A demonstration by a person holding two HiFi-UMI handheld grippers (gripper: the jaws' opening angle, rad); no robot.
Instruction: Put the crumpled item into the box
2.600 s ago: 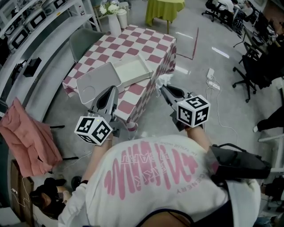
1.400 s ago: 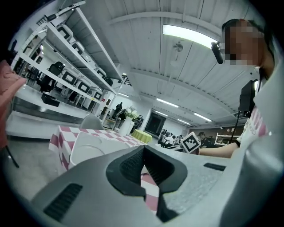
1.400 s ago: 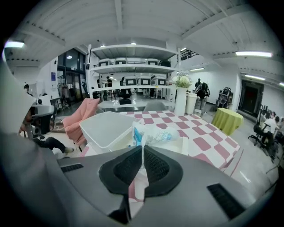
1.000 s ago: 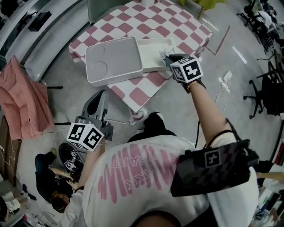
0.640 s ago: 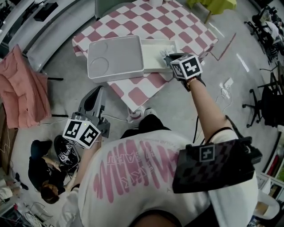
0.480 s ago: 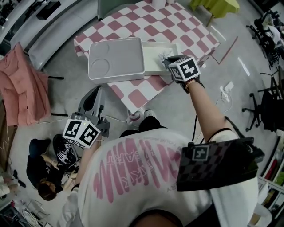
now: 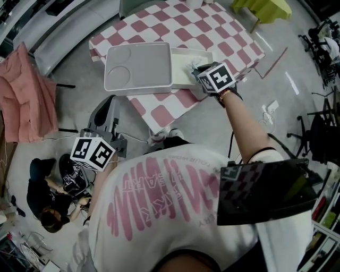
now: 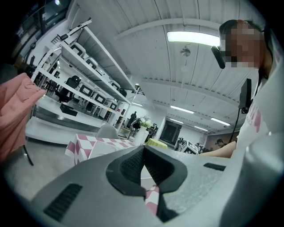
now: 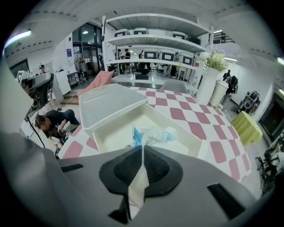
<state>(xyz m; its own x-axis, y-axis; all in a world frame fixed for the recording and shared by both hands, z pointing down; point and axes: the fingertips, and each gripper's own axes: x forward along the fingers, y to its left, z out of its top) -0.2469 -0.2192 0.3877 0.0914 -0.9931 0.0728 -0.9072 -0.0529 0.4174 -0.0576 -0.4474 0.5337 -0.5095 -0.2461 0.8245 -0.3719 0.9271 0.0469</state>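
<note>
The crumpled item [image 9: 153, 135], a clear and blue plastic wrapper, sticks out from my right gripper [image 9: 142, 153], which is shut on it. The wrapper hangs just over the near part of the open cream box [image 9: 111, 135]. In the head view my right gripper [image 7: 194, 68] reaches over the box [image 7: 180, 74] at the checkered table's [image 7: 159, 29] near corner, the wrapper [image 7: 190, 64] a pale scrap at its tip. The box's grey lid [image 7: 138, 66] lies flat to the left. My left gripper [image 7: 108, 104] hangs low beside the table, shut and empty [image 8: 144, 166].
A pink cloth [image 7: 24, 101] hangs at the left. A person crouches on the floor [image 7: 45, 212] at the lower left. A white vase with flowers [image 9: 213, 84] stands at the table's far end. Shelves line the back wall [image 9: 151, 48]; a yellow-green table [image 7: 263, 6] stands beyond.
My right gripper has carried the wrapper from beside the table to above the open box. My left gripper has dropped back and down, away from the table.
</note>
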